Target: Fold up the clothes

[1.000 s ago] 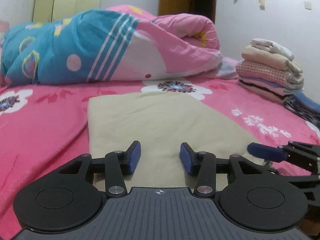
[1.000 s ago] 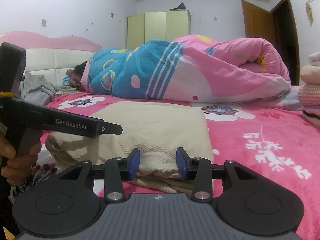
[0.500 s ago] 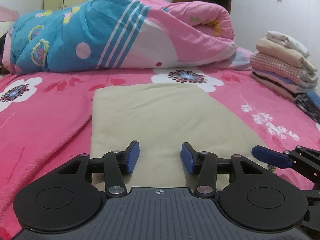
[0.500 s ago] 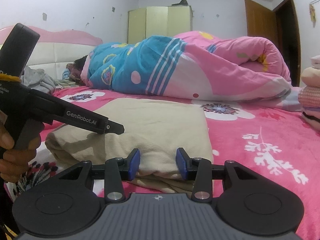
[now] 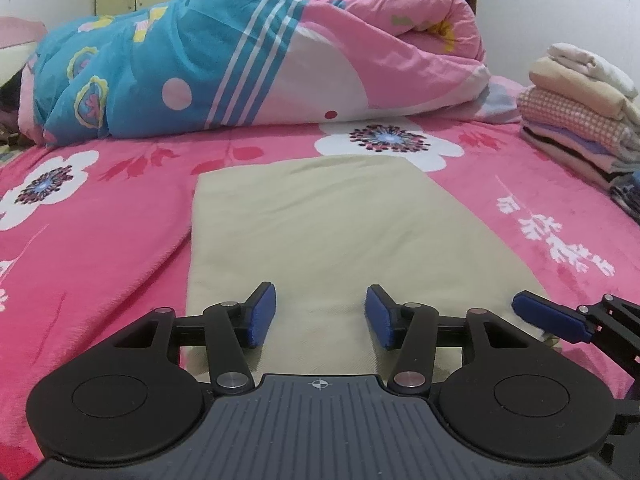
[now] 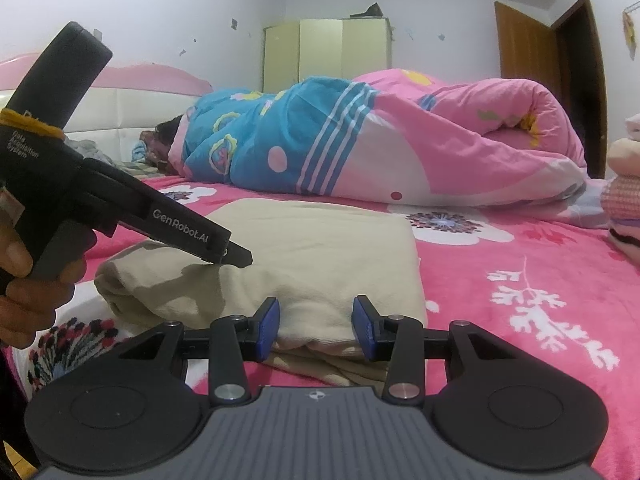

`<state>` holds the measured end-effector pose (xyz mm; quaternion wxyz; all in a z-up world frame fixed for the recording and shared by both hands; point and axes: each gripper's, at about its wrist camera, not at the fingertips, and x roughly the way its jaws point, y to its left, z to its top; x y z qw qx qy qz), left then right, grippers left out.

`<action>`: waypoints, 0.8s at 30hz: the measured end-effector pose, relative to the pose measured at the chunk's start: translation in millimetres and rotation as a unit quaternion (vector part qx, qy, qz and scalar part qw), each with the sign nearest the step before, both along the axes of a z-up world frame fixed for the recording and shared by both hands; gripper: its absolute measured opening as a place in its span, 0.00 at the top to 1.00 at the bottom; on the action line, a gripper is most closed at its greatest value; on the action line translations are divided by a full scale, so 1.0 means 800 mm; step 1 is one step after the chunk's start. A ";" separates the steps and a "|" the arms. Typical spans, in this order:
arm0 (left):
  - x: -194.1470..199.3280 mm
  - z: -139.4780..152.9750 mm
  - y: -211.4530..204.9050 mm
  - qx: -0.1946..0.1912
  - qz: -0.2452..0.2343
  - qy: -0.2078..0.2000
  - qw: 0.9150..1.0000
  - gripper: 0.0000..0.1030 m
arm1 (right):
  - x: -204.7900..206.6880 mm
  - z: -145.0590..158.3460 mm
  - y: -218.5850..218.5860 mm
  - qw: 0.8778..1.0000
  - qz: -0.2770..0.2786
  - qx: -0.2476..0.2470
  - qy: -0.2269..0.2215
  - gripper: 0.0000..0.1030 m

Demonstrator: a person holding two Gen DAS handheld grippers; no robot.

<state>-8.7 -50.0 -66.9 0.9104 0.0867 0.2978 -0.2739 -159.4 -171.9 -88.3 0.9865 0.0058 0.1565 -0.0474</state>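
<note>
A folded beige garment [image 5: 328,232] lies flat on the pink flowered bed; in the right wrist view it [image 6: 320,256] shows as a thick folded bundle with layered edges toward me. My left gripper [image 5: 320,316] is open and empty, its blue pads over the garment's near end. In the right wrist view the left gripper [image 6: 236,256] rests its tip on the garment's left part. My right gripper [image 6: 314,328] is open at the garment's near right corner, with the folded edge between its pads. One right fingertip [image 5: 548,320] shows at the garment's right edge.
A rolled pink and blue quilt [image 5: 260,68] lies across the back of the bed [image 5: 80,264]. A stack of folded clothes [image 5: 580,116] stands at the right. A wardrobe [image 6: 324,52] and a brown door [image 6: 532,44] are behind.
The left gripper has tilted downward, so more of the garment shows in its view and its tip now touches the cloth. The right gripper has barely moved. Both stay open.
</note>
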 end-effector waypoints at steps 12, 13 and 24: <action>-0.004 0.001 -0.007 0.023 0.014 -0.012 1.000 0.43 | -0.004 -0.005 -0.001 1.000 0.005 0.003 -0.013 0.58; -0.004 0.001 -0.008 0.024 0.015 -0.013 1.000 0.42 | -0.005 -0.005 -0.001 1.000 0.006 0.003 -0.014 0.58; -0.002 0.002 -0.012 0.037 0.026 -0.012 0.999 0.39 | -0.010 -0.005 0.000 1.000 0.009 -0.004 -0.016 0.58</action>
